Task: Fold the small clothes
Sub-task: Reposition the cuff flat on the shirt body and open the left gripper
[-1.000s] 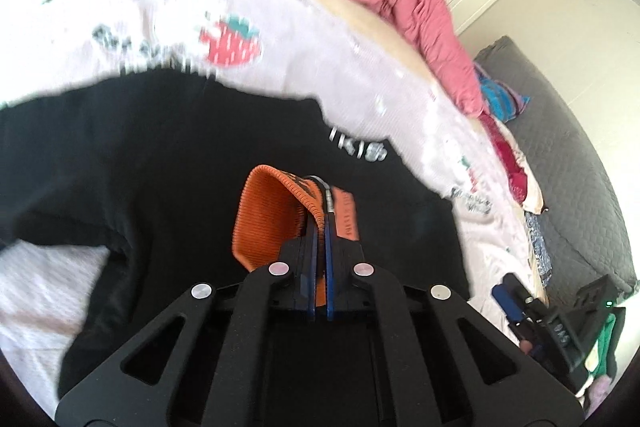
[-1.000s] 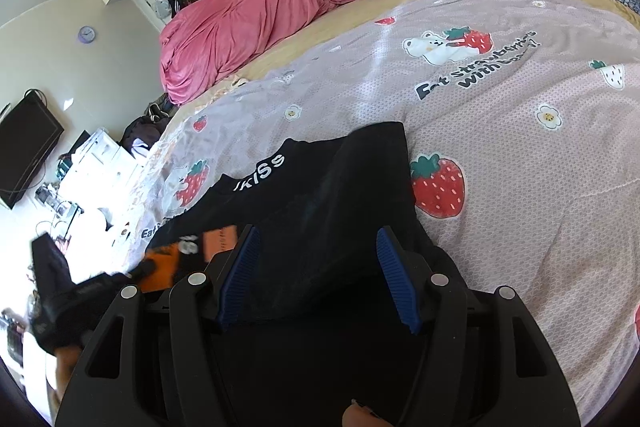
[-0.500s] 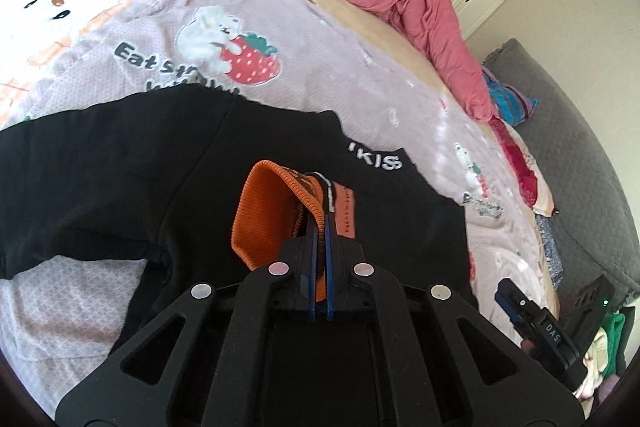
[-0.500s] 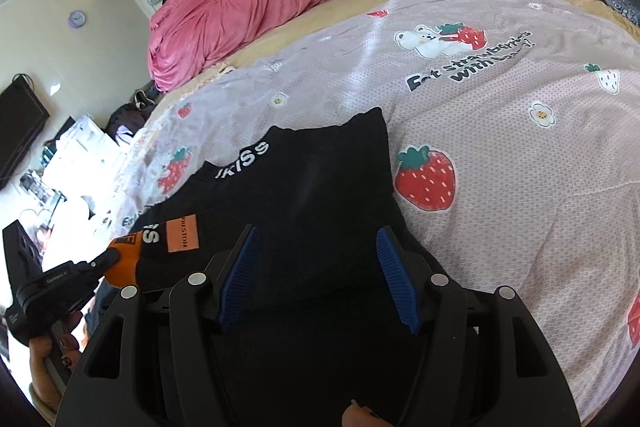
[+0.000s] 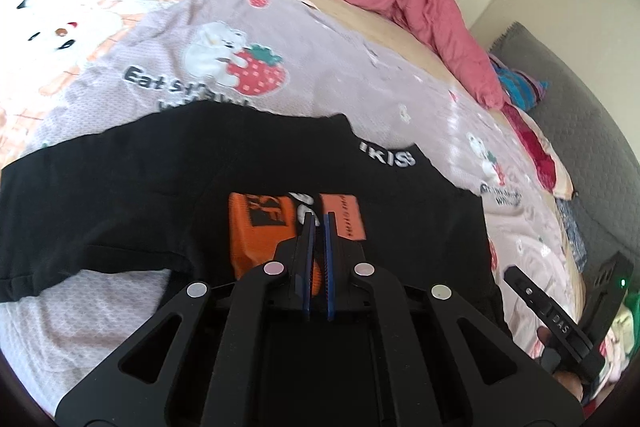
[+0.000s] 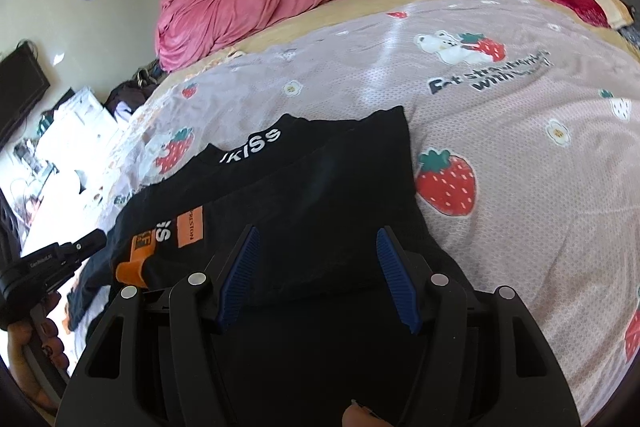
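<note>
Right now you are pinching the orange cuff of the black sweatshirt lying on the strawberry bedspread in your left gripper, while your right gripper is hovering spread above the near folded edge.

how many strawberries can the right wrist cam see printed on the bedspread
6, maybe more hidden: big strawberry beside the black shirt, one left of it, bear's, small ones, one at right edge.
</note>
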The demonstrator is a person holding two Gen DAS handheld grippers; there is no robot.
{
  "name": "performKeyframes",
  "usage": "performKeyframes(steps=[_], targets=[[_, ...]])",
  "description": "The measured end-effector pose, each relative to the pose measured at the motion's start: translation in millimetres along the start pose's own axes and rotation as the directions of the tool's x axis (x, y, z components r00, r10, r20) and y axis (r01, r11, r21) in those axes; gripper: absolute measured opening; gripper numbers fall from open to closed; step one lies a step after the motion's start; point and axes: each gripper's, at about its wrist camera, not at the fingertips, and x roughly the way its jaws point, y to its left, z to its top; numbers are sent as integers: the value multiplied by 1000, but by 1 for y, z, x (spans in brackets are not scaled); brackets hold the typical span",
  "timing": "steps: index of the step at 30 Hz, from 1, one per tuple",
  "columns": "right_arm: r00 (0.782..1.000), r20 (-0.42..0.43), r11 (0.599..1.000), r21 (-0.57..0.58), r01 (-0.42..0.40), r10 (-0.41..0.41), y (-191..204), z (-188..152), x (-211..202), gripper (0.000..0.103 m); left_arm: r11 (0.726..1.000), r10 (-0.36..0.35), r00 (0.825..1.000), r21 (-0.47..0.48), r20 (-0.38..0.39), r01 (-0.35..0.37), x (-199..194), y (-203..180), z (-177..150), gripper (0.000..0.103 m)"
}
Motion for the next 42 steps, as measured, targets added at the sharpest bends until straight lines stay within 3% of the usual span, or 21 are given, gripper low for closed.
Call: performKeyframes(steps=[5, 11, 17, 21, 27, 31, 34, 37, 42], targets=[[999, -37, 998, -68, 17, -19, 14, 0, 14, 60, 998, -7, 998, 58, -67, 11, 20, -15, -12, 0], [997, -66, 989, -142, 41, -51, 25, -3, 27, 60, 997, 44, 987, 75, -157, -33, 48, -7, -29, 4], [991, -95, 985, -154, 74, -89, 22, -6, 38, 60, 999, 27, 985, 45, -169, -19, 52, 3, -33, 4], [974, -163, 982, -134, 134, -155, 9, -14, 54, 63, 999, 26, 985, 43, -170, -19, 53, 3, -33, 4], [976, -164, 985, -121, 125, -144, 4, -20, 53, 64, 999, 27, 985, 42, -170, -20, 54, 3, -33, 4], [985, -135, 990, -102, 96, -109, 6, -18, 40, 75, 998, 29, 985, 54, -169, -21, 53, 2, -34, 6], [988, -119, 990, -107, 90, -103, 9, -17, 33, 76, 999, 21, 986, 47, -168, -13, 52, 2, -34, 8], [990, -107, 991, -107, 81, -92, 11, -16, 26, 84, 999, 17, 986, 48, -168, -9, 50, 0, -34, 10], [994, -84, 992, -108, 67, -76, 15, -14, 15, 94, 999, 3, 986, 53, -166, 6, 44, -5, -35, 19]])
